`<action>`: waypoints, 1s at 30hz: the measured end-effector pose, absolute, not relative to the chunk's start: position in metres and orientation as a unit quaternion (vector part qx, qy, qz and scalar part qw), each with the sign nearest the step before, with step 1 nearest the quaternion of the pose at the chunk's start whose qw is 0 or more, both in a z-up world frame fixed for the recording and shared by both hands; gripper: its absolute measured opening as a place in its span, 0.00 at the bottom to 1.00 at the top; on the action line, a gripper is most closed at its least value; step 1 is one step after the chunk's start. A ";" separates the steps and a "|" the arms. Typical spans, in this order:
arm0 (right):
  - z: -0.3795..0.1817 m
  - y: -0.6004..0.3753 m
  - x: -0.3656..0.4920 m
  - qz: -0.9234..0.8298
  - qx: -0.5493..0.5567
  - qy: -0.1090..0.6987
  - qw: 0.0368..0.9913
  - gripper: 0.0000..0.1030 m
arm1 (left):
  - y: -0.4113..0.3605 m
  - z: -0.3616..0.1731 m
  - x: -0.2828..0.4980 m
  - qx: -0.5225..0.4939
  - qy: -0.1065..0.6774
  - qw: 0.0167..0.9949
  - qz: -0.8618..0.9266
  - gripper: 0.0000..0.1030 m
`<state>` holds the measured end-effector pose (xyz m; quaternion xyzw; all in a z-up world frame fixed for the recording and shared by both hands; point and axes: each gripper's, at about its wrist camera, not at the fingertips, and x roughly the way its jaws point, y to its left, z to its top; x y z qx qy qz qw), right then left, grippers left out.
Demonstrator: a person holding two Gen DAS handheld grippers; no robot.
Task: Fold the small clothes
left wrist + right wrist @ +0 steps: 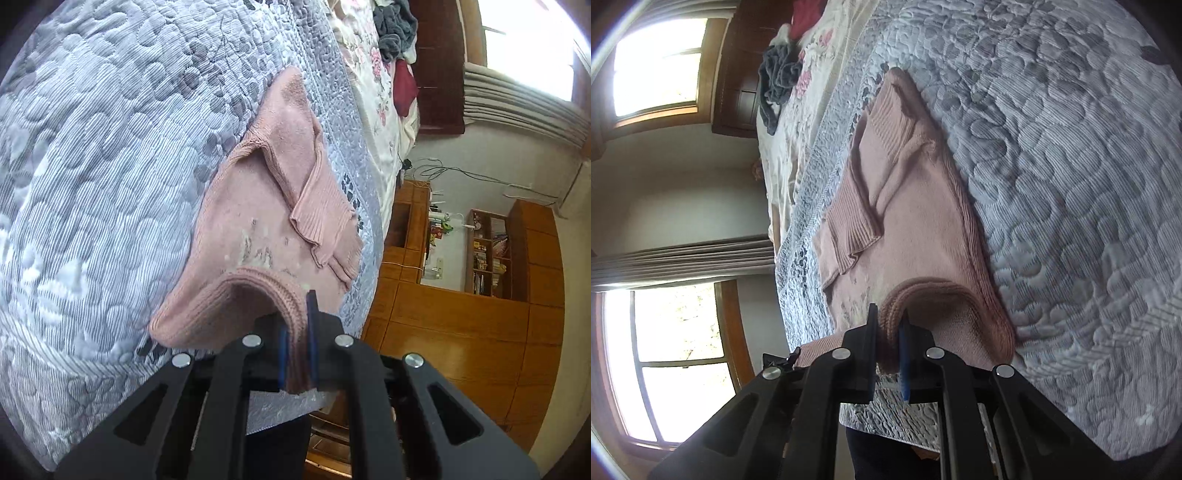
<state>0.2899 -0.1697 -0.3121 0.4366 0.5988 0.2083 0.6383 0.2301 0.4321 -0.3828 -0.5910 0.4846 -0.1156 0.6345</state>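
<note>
- Left hand-held gripper (295, 332): nearest item in the left wrist view; blue-padded fingers (283, 354) drawn close, pinching a thick ribbed edge of the pink sweater (258, 236), the knit bunched between them
- Right hand-held gripper (889, 332): nearest item in the right wrist view; fingers likewise nearly together, clamped on a rolled ribbed edge of the same garment
- Step in hand, by judgement: near edge gripped at two points and raised off the bed, mid-fold; next move calls for carrying both grips forward together, level, and laying the edge over the far part before releasing
- Pink sweater, body: lies flat on the grey quilted bedspread (110, 147), near the bed's edge; both sleeves (317, 206) already folded inward across it
- Risk, by judgement: uneven travel of the two grips would skew the fold or shift the sleeves
- Beyond: floral sheet (373, 74) bearing a grey crumpled garment (393, 27); wooden cabinets (461, 314) and windows (657, 62) further off
</note>
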 end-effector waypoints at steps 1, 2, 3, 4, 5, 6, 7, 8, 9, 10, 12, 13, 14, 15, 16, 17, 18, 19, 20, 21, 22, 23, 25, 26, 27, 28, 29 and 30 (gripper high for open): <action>-0.317 -0.168 0.298 0.204 0.432 0.604 0.638 0.09 | 0.433 -0.390 0.237 -0.593 0.488 0.631 -0.111 0.06; -0.323 -0.165 0.307 0.198 0.428 0.610 0.636 0.09 | 0.434 -0.395 0.244 -0.595 0.492 0.627 -0.105 0.06; -0.328 -0.163 0.315 0.194 0.425 0.616 0.634 0.09 | 0.435 -0.402 0.252 -0.594 0.498 0.624 -0.099 0.06; -0.334 -0.160 0.323 0.188 0.421 0.621 0.634 0.09 | 0.436 -0.407 0.259 -0.594 0.503 0.621 -0.093 0.06; -0.339 -0.158 0.331 0.182 0.418 0.626 0.633 0.09 | 0.438 -0.414 0.265 -0.594 0.508 0.618 -0.086 0.07; -0.344 -0.157 0.338 0.177 0.416 0.629 0.632 0.09 | 0.440 -0.421 0.271 -0.596 0.511 0.614 -0.078 0.07; -0.349 -0.156 0.345 0.173 0.414 0.633 0.631 0.09 | 0.441 -0.427 0.276 -0.598 0.514 0.611 -0.072 0.07; -0.354 -0.154 0.350 0.169 0.408 0.637 0.632 0.10 | 0.442 -0.432 0.280 -0.598 0.518 0.608 -0.065 0.09; -0.358 -0.152 0.356 0.167 0.403 0.641 0.632 0.13 | 0.443 -0.437 0.283 -0.596 0.523 0.607 -0.058 0.10; -0.362 -0.149 0.362 0.165 0.399 0.645 0.631 0.16 | 0.443 -0.441 0.287 -0.594 0.527 0.606 -0.055 0.12; -0.365 -0.145 0.369 0.167 0.396 0.650 0.627 0.23 | 0.444 -0.440 0.291 -0.587 0.528 0.612 -0.054 0.20; -0.363 -0.143 0.371 0.171 0.395 0.649 0.628 0.25 | 0.444 -0.436 0.292 -0.583 0.524 0.618 -0.059 0.23; -0.359 -0.144 0.372 0.174 0.395 0.643 0.633 0.27 | 0.445 -0.430 0.293 -0.575 0.519 0.629 -0.065 0.29; -0.354 -0.146 0.375 0.179 0.397 0.635 0.638 0.28 | 0.444 -0.422 0.295 -0.561 0.517 0.643 -0.071 0.34; -0.349 -0.149 0.375 0.187 0.399 0.626 0.643 0.28 | 0.443 -0.413 0.296 -0.538 0.516 0.661 -0.077 0.37; -0.344 -0.152 0.376 0.192 0.394 0.619 0.652 0.28 | 0.440 -0.403 0.298 -0.509 0.518 0.682 -0.083 0.41; -0.338 -0.153 0.376 0.195 0.380 0.614 0.664 0.28 | 0.437 -0.394 0.300 -0.477 0.522 0.702 -0.087 0.41; -0.333 -0.153 0.376 0.197 0.360 0.609 0.678 0.28 | 0.433 -0.388 0.302 -0.445 0.526 0.719 -0.089 0.41; -0.330 -0.152 0.375 0.198 0.339 0.607 0.691 0.28 | 0.429 -0.382 0.305 -0.416 0.531 0.733 -0.093 0.41; -0.327 -0.150 0.375 0.198 0.321 0.605 0.701 0.28 | 0.426 -0.379 0.307 -0.394 0.535 0.741 -0.097 0.41; -0.324 -0.146 0.374 0.201 0.301 0.604 0.710 0.28 | 0.424 -0.378 0.310 -0.378 0.539 0.746 -0.098 0.41; -0.322 -0.141 0.372 0.204 0.279 0.602 0.719 0.28 | 0.423 -0.377 0.311 -0.363 0.542 0.752 -0.097 0.42; -0.322 -0.129 0.371 0.208 0.240 0.603 0.732 0.28 | 0.422 -0.379 0.314 -0.337 0.550 0.759 -0.088 0.44; -0.323 -0.123 0.370 0.208 0.222 0.604 0.737 0.30 | 0.423 -0.382 0.316 -0.330 0.554 0.759 -0.085 0.46; -0.324 -0.119 0.369 0.205 0.206 0.605 0.741 0.33 | 0.422 -0.384 0.318 -0.326 0.559 0.758 -0.085 0.48; -0.326 -0.114 0.369 0.202 0.191 0.606 0.745 0.35 | 0.421 -0.388 0.321 -0.321 0.564 0.756 -0.085 0.48; -0.330 -0.111 0.368 0.202 0.179 0.609 0.746 0.37 | 0.419 -0.391 0.321 -0.317 0.570 0.753 -0.087 0.49; -0.333 -0.108 0.368 0.200 0.171 0.611 0.746 0.37 | 0.415 -0.394 0.322 -0.315 0.576 0.749 -0.091 0.49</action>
